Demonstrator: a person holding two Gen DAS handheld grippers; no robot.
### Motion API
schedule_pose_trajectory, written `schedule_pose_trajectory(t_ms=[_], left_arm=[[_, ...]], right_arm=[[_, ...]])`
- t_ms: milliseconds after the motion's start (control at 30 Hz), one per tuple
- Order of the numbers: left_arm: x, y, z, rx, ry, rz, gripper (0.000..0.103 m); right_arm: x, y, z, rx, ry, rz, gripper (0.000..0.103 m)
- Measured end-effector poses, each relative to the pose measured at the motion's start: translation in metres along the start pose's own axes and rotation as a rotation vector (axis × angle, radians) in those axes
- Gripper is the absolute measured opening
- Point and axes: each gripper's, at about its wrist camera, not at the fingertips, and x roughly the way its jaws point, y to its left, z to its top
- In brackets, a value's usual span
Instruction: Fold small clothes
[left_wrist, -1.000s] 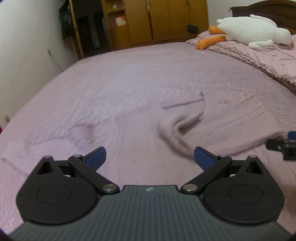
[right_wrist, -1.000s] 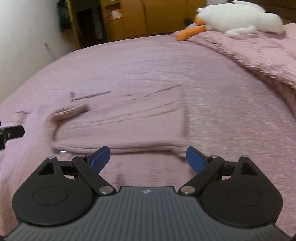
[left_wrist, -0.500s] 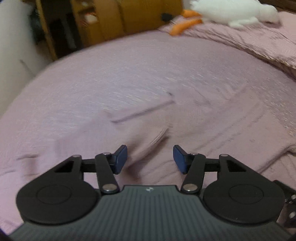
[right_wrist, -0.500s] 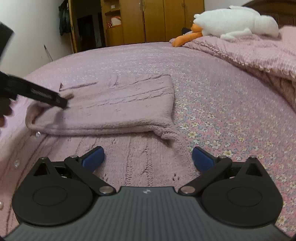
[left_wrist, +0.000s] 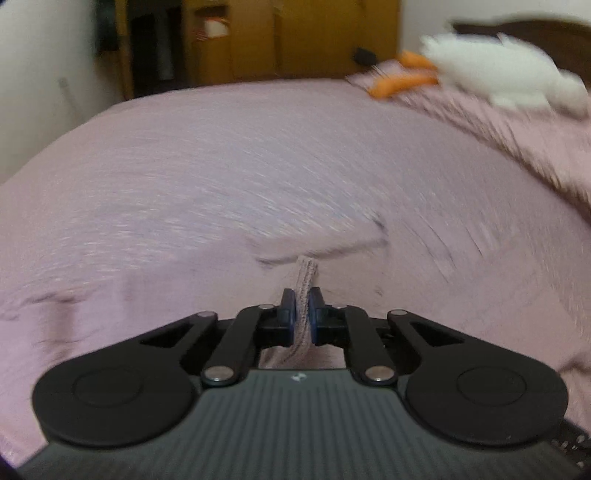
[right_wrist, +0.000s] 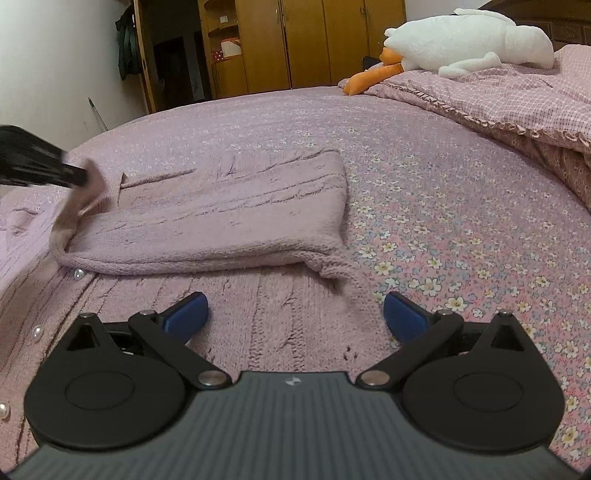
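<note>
A small pink knitted cardigan with pearl buttons lies on the bed, one part folded over itself. In the left wrist view, which is blurred, my left gripper is shut on a ribbed cuff of that cardigan, the knit pinched upright between the pads. The right wrist view shows the left gripper at the far left, lifting that cuff a little off the bed. My right gripper is open, low over the cardigan's near edge, with knit beneath it and nothing pinched between its fingers.
A flowered pink bedspread covers the bed. A checked pink quilt is bunched at the right, with a white plush goose on top. Wooden wardrobes and a white wall stand beyond the bed.
My left gripper went from wide open to shut on the cardigan's cuff while moving across the bed. My right gripper sank lower toward the cardigan's near edge and stayed open.
</note>
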Motion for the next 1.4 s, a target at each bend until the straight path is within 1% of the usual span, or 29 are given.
schedule_pose_trajectory(t_ms=[67, 200, 267, 300, 367, 433, 500, 567, 600, 633, 667, 700, 733, 767, 833, 867, 900, 967, 1000, 1033, 1100, 1133, 1167, 1267, 1367, 1400], left_arm=[[-0.017, 0.022, -0.001, -0.067, -0.031, 0.024, 0.010], [-0.044, 0.060, -0.019, -0.139, -0.048, 0.100, 0.012], [-0.054, 0.079, -0.033, -0.201, -0.035, 0.115, 0.012], [-0.058, 0.087, -0.038, -0.224, -0.024, 0.111, 0.012], [-0.064, 0.102, -0.052, -0.259, 0.004, 0.094, 0.013], [-0.067, 0.111, -0.062, -0.282, 0.033, 0.099, 0.013], [-0.069, 0.118, -0.074, -0.309, 0.067, 0.086, 0.018], [-0.072, 0.122, -0.082, -0.321, 0.100, 0.084, 0.026], [-0.074, 0.124, -0.084, -0.334, 0.103, 0.080, 0.026], [-0.077, 0.125, -0.087, -0.349, 0.101, 0.070, 0.029], [-0.080, 0.127, -0.087, -0.364, 0.100, 0.054, 0.036], [-0.083, 0.128, -0.086, -0.372, 0.095, 0.035, 0.040], [-0.086, 0.127, -0.084, -0.372, 0.084, 0.024, 0.047], [-0.087, 0.126, -0.082, -0.366, 0.075, 0.025, 0.049], [-0.091, 0.122, -0.077, -0.342, 0.055, 0.039, 0.050], [-0.090, 0.120, -0.074, -0.333, 0.049, 0.042, 0.050], [-0.088, 0.119, -0.071, -0.329, 0.048, 0.040, 0.050], [-0.083, 0.116, -0.070, -0.321, 0.053, 0.041, 0.050], [-0.080, 0.115, -0.070, -0.318, 0.055, 0.046, 0.050], [-0.078, 0.114, -0.070, -0.311, 0.055, 0.046, 0.049], [-0.077, 0.112, -0.072, -0.305, 0.050, 0.051, 0.045], [-0.077, 0.112, -0.072, -0.303, 0.044, 0.050, 0.043], [-0.078, 0.112, -0.072, -0.303, 0.041, 0.047, 0.043], [-0.079, 0.112, -0.073, -0.298, 0.033, 0.054, 0.043], [-0.079, 0.111, -0.071, -0.298, 0.033, 0.050, 0.043], [-0.078, 0.110, -0.071, -0.296, 0.032, 0.048, 0.043]], right_arm=[[0.000, 0.000, 0.000, 0.000, 0.000, 0.002, 0.103], [-0.001, 0.002, 0.000, 0.000, -0.001, -0.003, 0.103], [-0.001, 0.004, 0.000, 0.001, -0.001, -0.005, 0.103], [-0.001, 0.004, 0.000, 0.001, -0.002, -0.005, 0.103], [-0.002, 0.005, 0.000, 0.000, -0.002, -0.004, 0.103], [-0.001, 0.005, 0.000, -0.001, 0.000, -0.006, 0.103], [-0.001, 0.007, 0.000, -0.001, 0.001, -0.007, 0.103], [-0.002, 0.008, 0.001, 0.004, 0.001, -0.004, 0.103], [-0.004, 0.007, 0.002, 0.007, 0.002, 0.000, 0.103], [-0.006, 0.008, 0.003, 0.011, 0.003, 0.002, 0.103], [-0.008, 0.007, 0.004, 0.020, 0.007, 0.007, 0.103], [-0.011, 0.006, 0.006, 0.042, 0.013, 0.013, 0.103], [-0.015, 0.004, 0.010, 0.079, 0.017, 0.026, 0.103], [-0.020, 0.001, 0.013, 0.116, 0.009, 0.049, 0.103], [-0.030, -0.003, 0.022, 0.185, -0.034, 0.091, 0.103], [-0.032, -0.004, 0.027, 0.195, -0.049, 0.098, 0.103], [-0.034, -0.004, 0.033, 0.197, -0.058, 0.102, 0.096], [-0.032, -0.006, 0.044, 0.228, -0.044, 0.114, 0.061], [-0.030, -0.010, 0.048, 0.296, -0.009, 0.127, 0.055], [-0.027, -0.016, 0.050, 0.394, 0.033, 0.160, 0.051], [-0.025, -0.027, 0.048, 0.550, 0.062, 0.241, 0.051], [-0.026, -0.027, 0.046, 0.581, 0.064, 0.255, 0.051], [-0.028, -0.027, 0.044, 0.589, 0.067, 0.256, 0.051], [-0.023, -0.023, 0.042, 0.587, 0.108, 0.240, 0.052], [-0.010, -0.026, 0.040, 0.614, 0.109, 0.157, 0.052], [-0.004, -0.029, 0.039, 0.636, 0.115, 0.141, 0.051]])
